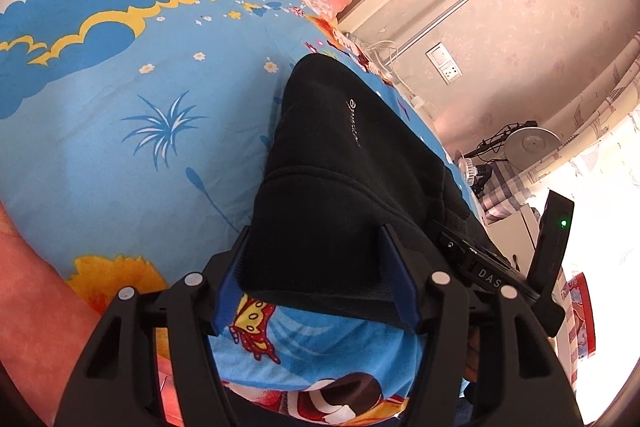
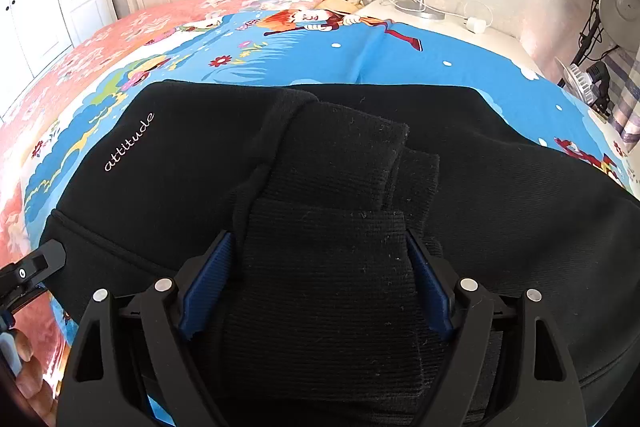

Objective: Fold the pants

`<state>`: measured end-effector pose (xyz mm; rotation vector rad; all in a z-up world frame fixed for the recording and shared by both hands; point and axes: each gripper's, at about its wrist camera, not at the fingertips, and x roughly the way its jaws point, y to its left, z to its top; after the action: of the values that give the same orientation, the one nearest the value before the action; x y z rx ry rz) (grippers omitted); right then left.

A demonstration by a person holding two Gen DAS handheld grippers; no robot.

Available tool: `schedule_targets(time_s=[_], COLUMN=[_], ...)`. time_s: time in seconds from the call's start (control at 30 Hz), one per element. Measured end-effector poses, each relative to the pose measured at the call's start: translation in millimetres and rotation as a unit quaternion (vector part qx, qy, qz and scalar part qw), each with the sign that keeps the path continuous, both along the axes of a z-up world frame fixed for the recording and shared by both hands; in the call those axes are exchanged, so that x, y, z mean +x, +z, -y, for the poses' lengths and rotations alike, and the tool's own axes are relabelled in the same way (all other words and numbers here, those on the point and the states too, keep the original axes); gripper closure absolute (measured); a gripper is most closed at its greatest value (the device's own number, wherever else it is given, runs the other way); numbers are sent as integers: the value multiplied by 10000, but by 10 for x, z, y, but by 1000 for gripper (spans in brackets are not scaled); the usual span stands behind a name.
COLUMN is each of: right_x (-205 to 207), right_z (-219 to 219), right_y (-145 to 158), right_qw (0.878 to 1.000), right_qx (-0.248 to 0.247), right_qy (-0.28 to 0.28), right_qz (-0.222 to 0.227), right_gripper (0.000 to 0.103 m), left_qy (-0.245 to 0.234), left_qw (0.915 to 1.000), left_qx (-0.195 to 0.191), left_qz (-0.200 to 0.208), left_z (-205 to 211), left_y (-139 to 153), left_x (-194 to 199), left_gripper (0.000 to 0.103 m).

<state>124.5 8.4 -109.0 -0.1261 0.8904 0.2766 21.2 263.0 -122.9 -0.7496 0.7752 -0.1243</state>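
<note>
- Left wrist view: left gripper [image 1: 318, 269] clamps the folded edge of the black knit pants [image 1: 340, 179] between its blue pads
- Right wrist view: right gripper [image 2: 320, 281] jaws wide, ribbed cuffs between pads, grip unclear
- Pants folded on blue cartoon-print bedsheet [image 2: 360, 55], white "attitude" lettering [image 2: 129, 142] up
</note>
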Motion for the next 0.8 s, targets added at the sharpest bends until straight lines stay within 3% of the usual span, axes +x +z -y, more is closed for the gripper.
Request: schedule_targets(time_s=[0.03, 0.1, 0.2, 0.27, 0.3, 0.37, 0.43, 0.53, 0.67, 0.8], right_x=[0, -6, -15, -7, -10, -9, -8, -13, -7, 65], right_z=[0, -4, -5, -10, -14, -13, -15, -25, -16, 22], right_y=[-2, -4, -7, -10, -12, -12, -13, -19, -9, 96], right_qw=[10000, 10000, 10000, 10000, 10000, 10000, 10000, 10000, 10000, 9994], right_qx=[3, -5, 7, 17, 16, 14, 19, 4, 18, 8], right_qy=[3, 14, 24, 20, 20, 25, 42, 39, 67, 35], right_qz=[0, 3, 10, 7, 7, 8, 11, 26, -29, -357], right_gripper=[25, 25, 25, 25, 25, 25, 25, 24, 23, 14], left_qy=[-3, -15, -73, -78, -56, -105, -147, -76, -69, -112], left_qw=[10000, 10000, 9995, 9988, 9984, 9982, 9993, 9976, 9979, 9998], left_qx=[-12, -49, -262, -393, -501, -583, -338, -669, -636, -88], left_qz=[-18, 11, 182, 282, 265, 92, -61, -165, -50, 127], left_z=[-1, -21, -53, -69, -78, -61, 1, -29, -23, 97], left_y=[-3, 7, 78, 125, 117, 61, 29, -72, -20, 206], left_x=[0, -25, -76, -97, -88, -35, 2, 27, -12, -16], left_gripper=[44, 56, 64, 63, 53, 44, 44, 46, 70, 76])
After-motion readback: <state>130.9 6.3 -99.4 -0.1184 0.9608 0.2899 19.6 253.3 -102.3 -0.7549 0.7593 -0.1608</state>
